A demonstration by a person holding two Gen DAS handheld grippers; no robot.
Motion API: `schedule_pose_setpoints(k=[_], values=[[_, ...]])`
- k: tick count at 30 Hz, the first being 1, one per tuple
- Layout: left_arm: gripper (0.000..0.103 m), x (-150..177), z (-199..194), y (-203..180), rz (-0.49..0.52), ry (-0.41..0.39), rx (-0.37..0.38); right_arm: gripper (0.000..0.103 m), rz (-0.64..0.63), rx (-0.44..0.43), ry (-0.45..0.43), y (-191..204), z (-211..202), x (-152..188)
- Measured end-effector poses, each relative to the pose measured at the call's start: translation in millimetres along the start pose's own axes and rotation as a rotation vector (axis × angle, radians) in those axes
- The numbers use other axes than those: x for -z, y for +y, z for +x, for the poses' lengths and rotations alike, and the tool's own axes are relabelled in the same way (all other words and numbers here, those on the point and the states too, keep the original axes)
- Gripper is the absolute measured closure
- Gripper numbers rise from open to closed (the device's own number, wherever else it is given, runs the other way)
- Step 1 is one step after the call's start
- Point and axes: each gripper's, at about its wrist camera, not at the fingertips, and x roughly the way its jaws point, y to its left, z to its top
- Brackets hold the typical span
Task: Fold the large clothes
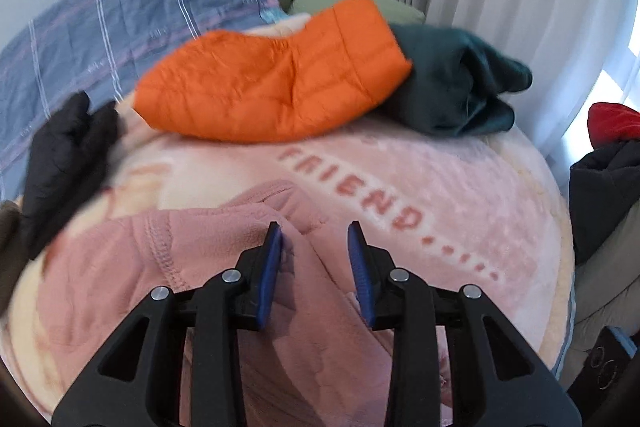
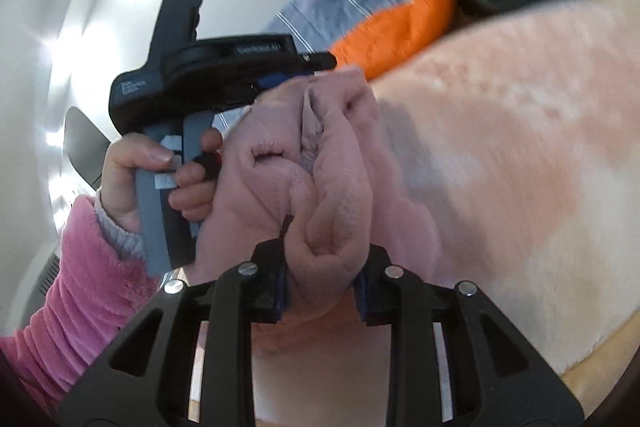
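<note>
pink fleece garment (image 2: 320, 187) bunched on the bed (image 1: 440, 187)
right gripper (image 2: 322, 287) clamps it; left gripper (image 1: 314, 259) gapes above it.

left wrist: low over bed, facing curtains | right wrist: close-up leftward | shared: orange jacket (image 1: 276, 83)

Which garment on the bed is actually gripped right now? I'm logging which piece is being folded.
The pink fleece: the right gripper is shut on a bunched fold of it. The orange puffer jacket, dark green garment and black garment lie untouched.
</note>
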Motion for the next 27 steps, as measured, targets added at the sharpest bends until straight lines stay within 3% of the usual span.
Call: schedule_pose_setpoints(k=[3,7,10,13,17,20,22,23,24,26,27], values=[[0.068,1,0,-7,0.008,-0.025,0.016,0.077,0.019,-0.011,0.009,-7,4,5],[0.068,-5,-37,-9,0.032,-0.095,0.058,0.076,-0.01,-0.011,0.012,-1,1,7],[0.068,4,-77,0,0.084,-0.166,0.011,0.076,-0.013,-0.017,0.014,-5,-2,11],[0.068,24,-98,20,0.083,-0.179,-0.01,0.076,-0.002,-0.023,0.017,-7,4,4],[0.062,56,-77,42,0.064,-0.064,0.03,0.073,-0.017,-0.012,0.018,-2,2,5],[0.061,69,-53,30,0.159,-0.073,-0.057,0.065,-0.032,0.007,0.028,3,-1,3],[0.061,68,-44,22,0.201,-0.082,-0.097,0.051,-0.065,0.077,0.004,6,-11,-1],[0.061,65,-40,21,0.198,-0.077,-0.096,0.05,-0.091,0.119,-0.026,9,-21,-3],[0.061,62,-38,21,0.196,-0.072,-0.094,0.051,-0.106,0.136,-0.051,12,-31,-7],[0.061,56,-31,21,0.209,-0.06,-0.092,0.069,-0.125,0.132,-0.093,17,-45,-14],[0.061,55,-30,23,0.209,-0.056,-0.086,0.083,-0.144,0.112,-0.107,23,-50,-17]])
